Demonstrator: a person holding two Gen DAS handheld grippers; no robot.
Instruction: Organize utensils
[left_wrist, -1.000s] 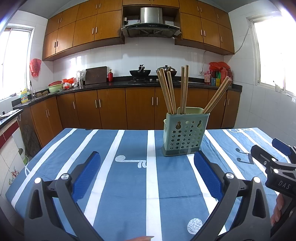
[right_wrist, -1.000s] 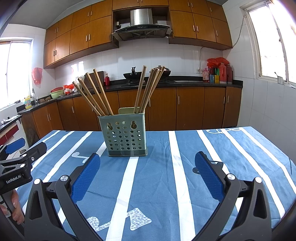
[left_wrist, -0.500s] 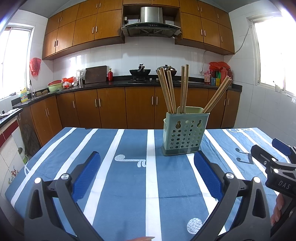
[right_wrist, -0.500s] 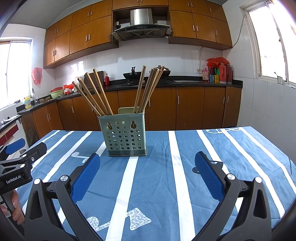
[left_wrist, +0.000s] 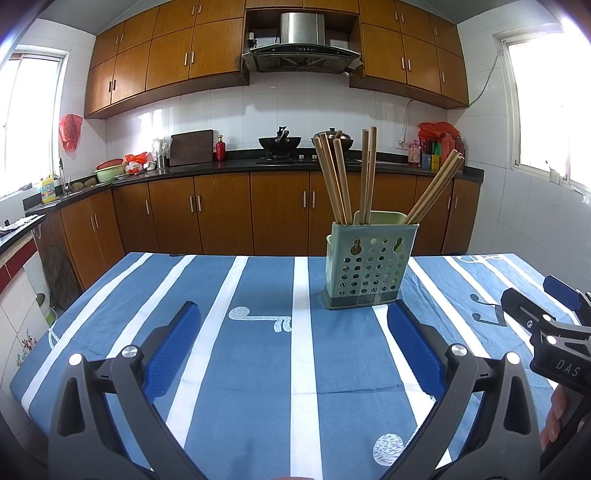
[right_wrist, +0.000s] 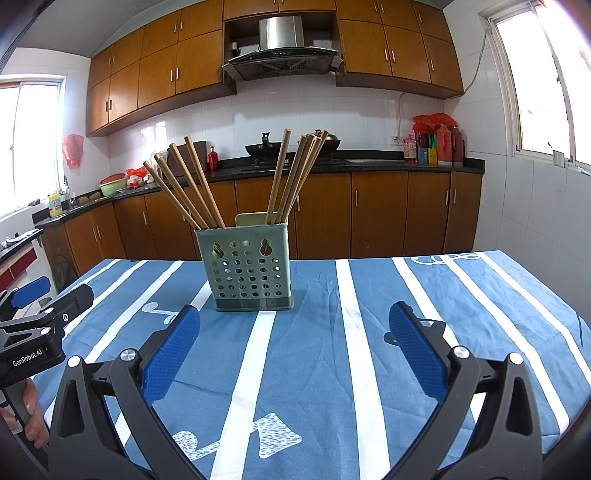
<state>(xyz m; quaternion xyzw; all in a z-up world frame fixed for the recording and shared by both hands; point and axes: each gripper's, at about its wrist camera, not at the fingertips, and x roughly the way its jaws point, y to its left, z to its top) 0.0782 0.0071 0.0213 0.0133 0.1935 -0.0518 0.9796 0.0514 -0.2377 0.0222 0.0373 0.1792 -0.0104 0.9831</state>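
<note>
A pale green perforated utensil holder (left_wrist: 369, 267) (right_wrist: 251, 267) stands upright on the blue striped tablecloth (left_wrist: 258, 350) (right_wrist: 332, 332). Several wooden chopsticks (left_wrist: 338, 177) (right_wrist: 184, 184) lean out of it in separate bunches. My left gripper (left_wrist: 293, 349) is open, low over the cloth, short of the holder and a little to its left. My right gripper (right_wrist: 293, 349) is open too, in front of the holder and slightly right of it. Nothing is between either pair of blue pads. Each gripper shows at the edge of the other's view.
Beyond the table's far edge runs a kitchen counter (left_wrist: 258, 164) with wooden cabinets, a wok (left_wrist: 279, 142), a chopping board and bottles. A range hood hangs above. Windows sit on both side walls. A person's fingers (right_wrist: 31, 417) hold the left tool.
</note>
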